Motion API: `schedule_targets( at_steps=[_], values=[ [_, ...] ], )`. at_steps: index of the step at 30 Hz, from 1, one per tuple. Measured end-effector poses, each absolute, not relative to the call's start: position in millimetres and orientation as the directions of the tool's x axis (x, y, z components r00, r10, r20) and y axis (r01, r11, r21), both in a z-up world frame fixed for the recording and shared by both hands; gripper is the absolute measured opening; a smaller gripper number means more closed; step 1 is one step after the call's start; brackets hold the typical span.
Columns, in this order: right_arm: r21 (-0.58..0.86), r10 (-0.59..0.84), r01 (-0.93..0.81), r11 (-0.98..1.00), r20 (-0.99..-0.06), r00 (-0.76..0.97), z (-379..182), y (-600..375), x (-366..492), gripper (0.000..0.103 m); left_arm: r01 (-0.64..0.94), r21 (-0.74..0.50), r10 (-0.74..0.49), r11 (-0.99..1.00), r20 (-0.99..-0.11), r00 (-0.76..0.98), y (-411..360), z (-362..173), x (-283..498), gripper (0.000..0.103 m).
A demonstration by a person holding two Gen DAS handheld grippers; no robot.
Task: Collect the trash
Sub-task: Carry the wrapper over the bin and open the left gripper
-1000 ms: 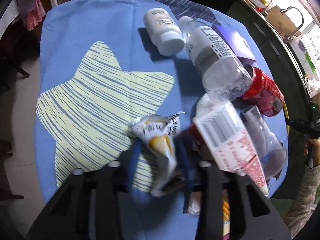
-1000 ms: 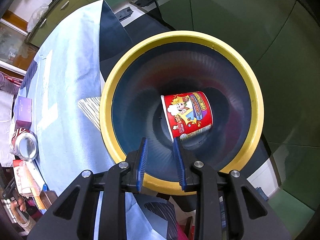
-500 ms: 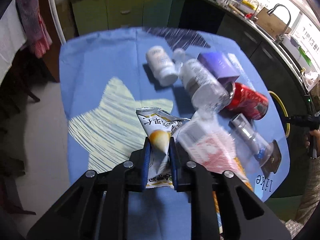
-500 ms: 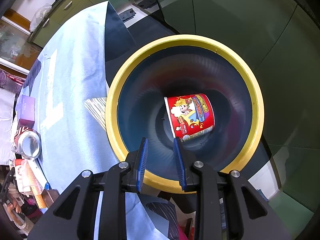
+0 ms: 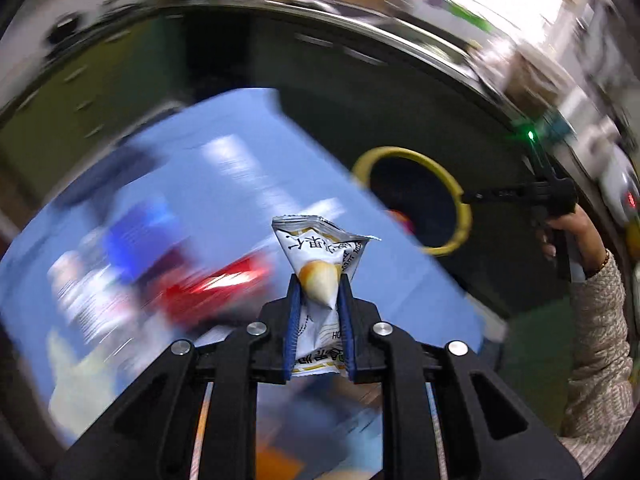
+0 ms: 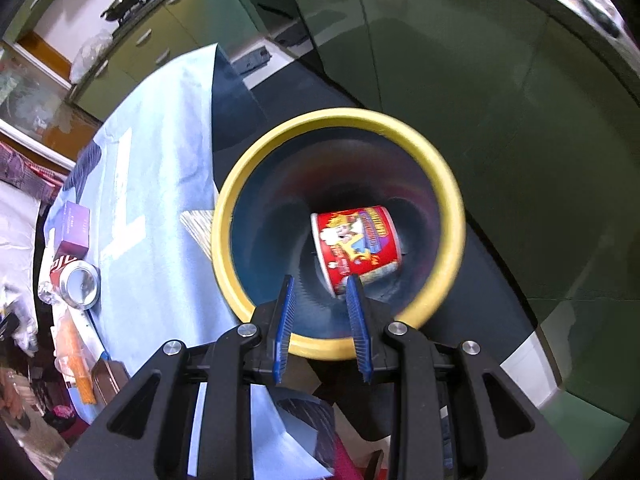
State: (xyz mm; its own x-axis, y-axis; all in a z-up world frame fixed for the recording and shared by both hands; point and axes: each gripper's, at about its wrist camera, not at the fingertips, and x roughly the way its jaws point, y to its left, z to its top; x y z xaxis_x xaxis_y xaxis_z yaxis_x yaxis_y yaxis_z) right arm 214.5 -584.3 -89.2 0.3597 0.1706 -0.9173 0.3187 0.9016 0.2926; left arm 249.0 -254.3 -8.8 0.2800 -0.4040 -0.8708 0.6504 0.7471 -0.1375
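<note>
We make out black Chinese characters printed upside down across the crinkled white-and-yellow snack packet [image 5: 320, 264], though we cannot read them surely. The letters "HO" show near its lower edge. The red paper noodle cup [image 6: 356, 246] carries a cartoon figure and a yellow banner, its lettering too blurred for us.

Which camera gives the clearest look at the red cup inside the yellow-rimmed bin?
The right wrist view: the red cup lies sharp on its side deep in the bin, printed wall facing the camera. The left wrist view shows only a blurred red speck inside the distant rim.
</note>
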Motion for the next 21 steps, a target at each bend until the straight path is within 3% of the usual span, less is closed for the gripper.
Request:
schedule_targets(
  at_steps=[6, 11, 12, 14, 16, 18, 21],
  values=[
    [0.308, 0.164, 0.342, 0.888, -0.906, 0.390, -85, -616, 178, 0.027, 0.749, -0.112, -0.353, 0.653, -0.920, 0.170, -399, -50, 273, 0.018],
    [0.325, 0.170, 0.354, 0.877, -0.899, 0.403, -90, -635, 152, 0.027, 0.752, -0.059, -0.291, 0.657, -0.940, 0.180, -475, -90, 287, 0.021],
    [0.326, 0.170, 0.357, 0.875, -0.899, 0.404, -91, -637, 148, 0.027, 0.747, -0.056, -0.283, 0.662, -0.942, 0.180, -485, -97, 292, 0.024],
    [0.326, 0.167, 0.361, 0.874, -0.899, 0.406, -90, -642, 144, 0.027, 0.733, -0.062, -0.278, 0.677, -0.944, 0.177, -496, -103, 297, 0.053],
    [0.323, 0.160, 0.365, 0.873, -0.897, 0.412, -88, -644, 139, 0.028, 0.717, -0.054, -0.282, 0.695, -0.938, 0.202, -496, -102, 302, 0.068],
    [0.316, 0.147, 0.368, 0.874, -0.896, 0.420, -85, -647, 135, 0.034, 0.718, -0.060, -0.296, 0.693, -0.932, 0.208, -491, -95, 303, 0.070],
    [0.304, 0.136, 0.355, 0.884, -0.894, 0.427, -80, -641, 135, 0.034, 0.708, -0.107, -0.360, 0.698, -0.907, 0.218, -464, -63, 300, 0.070]
  ],
)
